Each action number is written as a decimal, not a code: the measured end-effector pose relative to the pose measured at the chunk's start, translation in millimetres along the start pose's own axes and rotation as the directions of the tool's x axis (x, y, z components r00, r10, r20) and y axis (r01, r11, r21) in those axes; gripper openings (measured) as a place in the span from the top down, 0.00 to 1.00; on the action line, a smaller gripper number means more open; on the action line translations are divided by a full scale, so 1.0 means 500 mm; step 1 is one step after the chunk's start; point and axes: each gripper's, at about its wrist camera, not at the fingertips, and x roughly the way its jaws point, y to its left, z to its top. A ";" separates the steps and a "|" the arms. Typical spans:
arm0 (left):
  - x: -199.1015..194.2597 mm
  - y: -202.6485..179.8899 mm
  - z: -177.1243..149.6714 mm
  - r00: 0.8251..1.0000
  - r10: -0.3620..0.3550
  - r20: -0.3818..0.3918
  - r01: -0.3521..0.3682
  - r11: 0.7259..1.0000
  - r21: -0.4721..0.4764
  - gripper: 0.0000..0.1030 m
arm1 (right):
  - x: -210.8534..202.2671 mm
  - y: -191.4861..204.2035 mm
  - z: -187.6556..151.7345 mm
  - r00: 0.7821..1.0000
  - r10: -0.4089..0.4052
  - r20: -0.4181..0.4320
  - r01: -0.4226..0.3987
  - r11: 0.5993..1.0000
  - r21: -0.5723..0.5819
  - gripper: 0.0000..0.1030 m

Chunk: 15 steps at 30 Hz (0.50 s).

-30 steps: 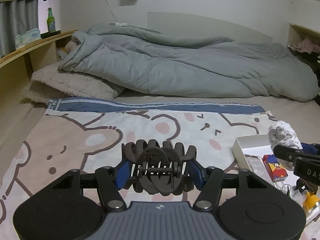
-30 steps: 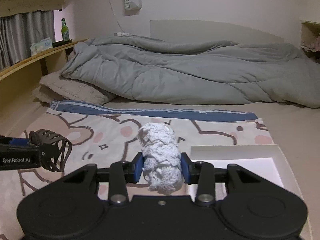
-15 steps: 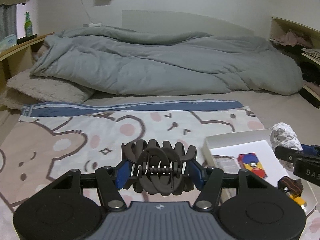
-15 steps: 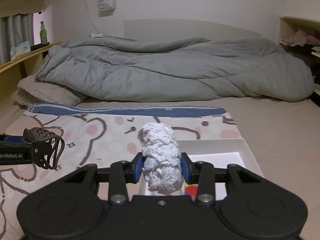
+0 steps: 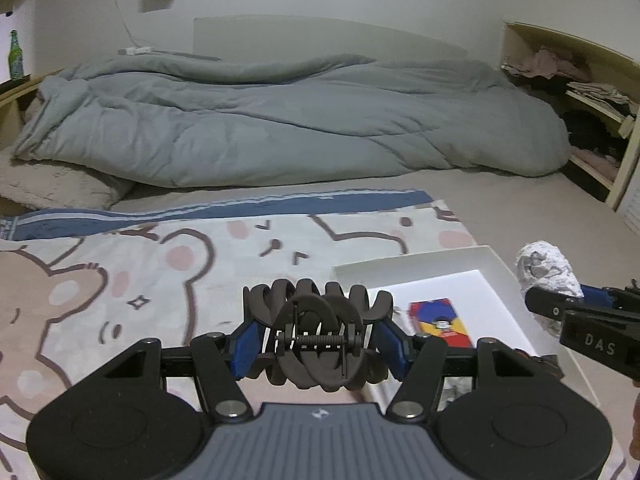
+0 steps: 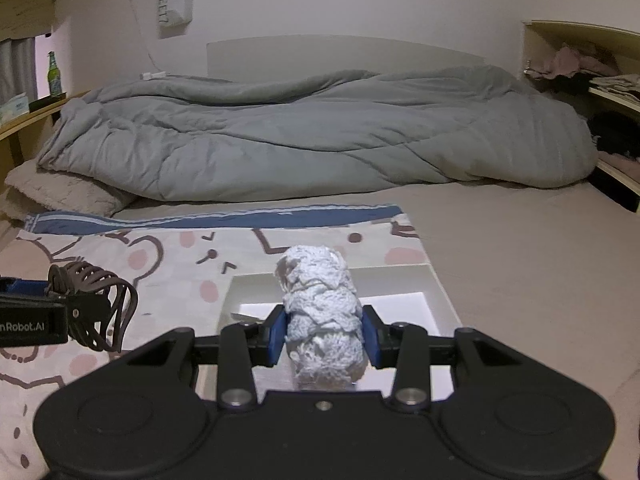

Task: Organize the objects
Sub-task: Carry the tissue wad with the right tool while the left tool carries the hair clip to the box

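We are carrying both loads across toward the box [image 6: 438,292] since the earlier frames, right gripper [image 6: 323,338] clamping the lace roll [image 6: 320,312] over it, left gripper [image 5: 319,346] gripping the claw clip [image 5: 316,336] beside its left edge.

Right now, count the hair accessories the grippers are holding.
2. A dark brown claw clip is clamped in the left gripper, beside the white box. A pale knitted scrunchie is clamped in the right gripper, over that box. More may lie hidden inside it.
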 end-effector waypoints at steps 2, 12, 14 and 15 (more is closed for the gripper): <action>0.002 -0.017 -0.002 1.000 -0.019 -0.001 0.019 1.000 0.003 0.40 | -0.002 -0.017 -0.005 1.000 -0.013 0.000 0.013 1.000 0.003 0.61; 0.004 -0.092 -0.012 0.994 -0.109 -0.010 0.109 0.994 0.027 0.40 | 0.008 -0.108 -0.012 0.998 -0.069 -0.007 0.069 0.997 0.035 0.61; 0.005 -0.106 -0.013 0.993 -0.115 -0.009 0.116 0.992 0.049 0.40 | 0.020 -0.126 -0.005 0.997 -0.078 -0.017 0.079 0.996 0.047 0.61; 0.008 -0.111 -0.014 0.993 -0.117 -0.010 0.118 0.991 0.061 0.40 | 0.026 -0.134 -0.001 0.996 -0.087 -0.022 0.088 0.995 0.052 0.61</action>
